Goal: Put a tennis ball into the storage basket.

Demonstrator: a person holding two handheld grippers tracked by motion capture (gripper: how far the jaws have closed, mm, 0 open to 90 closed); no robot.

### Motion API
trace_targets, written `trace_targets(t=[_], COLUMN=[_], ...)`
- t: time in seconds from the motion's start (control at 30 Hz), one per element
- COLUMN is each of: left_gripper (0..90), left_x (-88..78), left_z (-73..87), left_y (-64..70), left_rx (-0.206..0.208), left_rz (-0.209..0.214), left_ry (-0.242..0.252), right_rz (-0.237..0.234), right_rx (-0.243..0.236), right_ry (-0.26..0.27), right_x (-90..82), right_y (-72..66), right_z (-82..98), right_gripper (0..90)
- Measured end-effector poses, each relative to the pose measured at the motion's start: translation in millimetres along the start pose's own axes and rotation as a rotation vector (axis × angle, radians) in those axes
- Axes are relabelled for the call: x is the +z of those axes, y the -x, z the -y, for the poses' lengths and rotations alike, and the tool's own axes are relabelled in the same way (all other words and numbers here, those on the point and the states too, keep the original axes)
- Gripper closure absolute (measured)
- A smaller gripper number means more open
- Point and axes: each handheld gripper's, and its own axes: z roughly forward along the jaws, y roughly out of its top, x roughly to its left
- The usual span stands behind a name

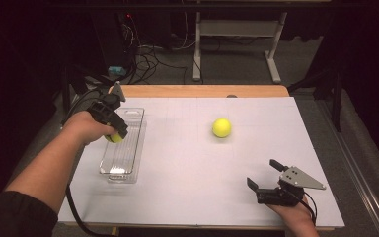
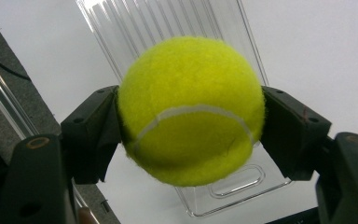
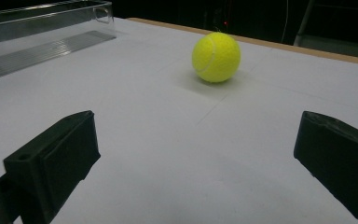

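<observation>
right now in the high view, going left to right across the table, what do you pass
left gripper holding a tennis ball over the clear tray → loose tennis ball on the white sheet → right gripper, open

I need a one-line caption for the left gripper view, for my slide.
Left gripper shut on a tennis ball, held above a clear tray.

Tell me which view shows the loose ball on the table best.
The right gripper view: the loose ball sits ahead of the open right claw, near and unblocked. The high view shows it small. The left gripper view has the held ball instead.
</observation>
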Motion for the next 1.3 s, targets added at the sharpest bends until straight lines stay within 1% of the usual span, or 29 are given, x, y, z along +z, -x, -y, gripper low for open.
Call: trace_targets(t=[0.07, 0.13, 0.17, 0.4, 0.5, 0.63, 0.67, 0.73, 0.83, 0.87, 0.9, 0.93, 0.97, 1.03, 1.1, 1.3], left_gripper=[26.5, 26.5, 26.5, 26.4, 26.4, 26.3, 26.3, 26.2, 25.7, 23.6, 12.8, 6.1, 1.2, 0.5, 0.5, 0.5], left_x=[2.3, 4.6, 6.0, 20.6, 24.9, 29.3, 30.7, 33.7, 36.3, 35.7, 34.4, 32.4, 29.9, 25.1, 23.0, 21.4], left_z=[-1.6, -3.0, -3.7, -9.8, -12.4, -14.0, -14.4, -14.7, -14.5, -14.4, -14.5, -14.4, -14.3, -13.6, -13.3, -13.1], left_y=[0.3, -0.3, -0.6, 0.8, 1.2, 2.5, 2.2, 2.6, 1.9, 2.4, 3.4, 4.2, 4.8, 7.1, 10.0, 19.6], left_rx=[0.0, -0.005, -0.011, -0.01, -0.008, -0.005, -0.005, -0.005, -0.004, -0.008, -0.003, 0.004, 0.004, 0.009, 0.024, 0.046], left_rz=[0.007, 0.027, 0.03, 0.023, 0.014, 0.019, 0.022, 0.016, 0.023, 0.017, 0.009, 0.016, 0.026, 0.028, 0.027, 0.026], left_ry=[0.001, 0.01, 0.016, 0.001, -0.006, -0.005, -0.011, -0.014, -0.013, -0.007, 0.001, 0.006, 0.012, 0.026, 0.022, 0.031], right_rz=[-0.001, -0.002, -0.002, -0.005, -0.007, -0.008, -0.01, -0.011, -0.012, -0.012, -0.012, -0.012, -0.012, -0.014, -0.015, -0.016], right_rx=[0.0, 0.001, 0.001, 0.001, 0.001, 0.0, 0.0, 0.001, -0.003, -0.003, -0.001, -0.001, -0.001, 0.001, -0.001, 0.004], right_ry=[-0.001, 0.0, -0.001, -0.008, -0.01, -0.009, -0.011, -0.012, -0.009, -0.008, -0.01, -0.009, -0.01, -0.012, -0.009, -0.01], right_x=[0.1, 0.6, 0.8, 1.6, 1.8, 2.0, 2.0, 2.2, 2.4, 2.5, 2.5, 2.6, 2.6, 2.7, 2.7, 3.2], right_y=[-0.1, -0.6, -0.7, -1.9, -2.0, -2.7, -2.8, -3.1, -3.5, -3.6, -3.7, -3.7, -3.7, -3.6, -3.5, -3.3], right_z=[0.0, 0.2, 0.2, 0.4, 0.6, 0.6, 0.7, 0.7, 0.8, 0.8, 0.8, 0.8, 0.7, 0.6, 0.4, 0.5], right_gripper=[0.0, 0.0, 0.0, 0.0, 0.0, 0.0, 0.0, 0.0, 0.0, 0.0, 0.0, 0.0, 0.0, 0.0, 0.0, 0.0])
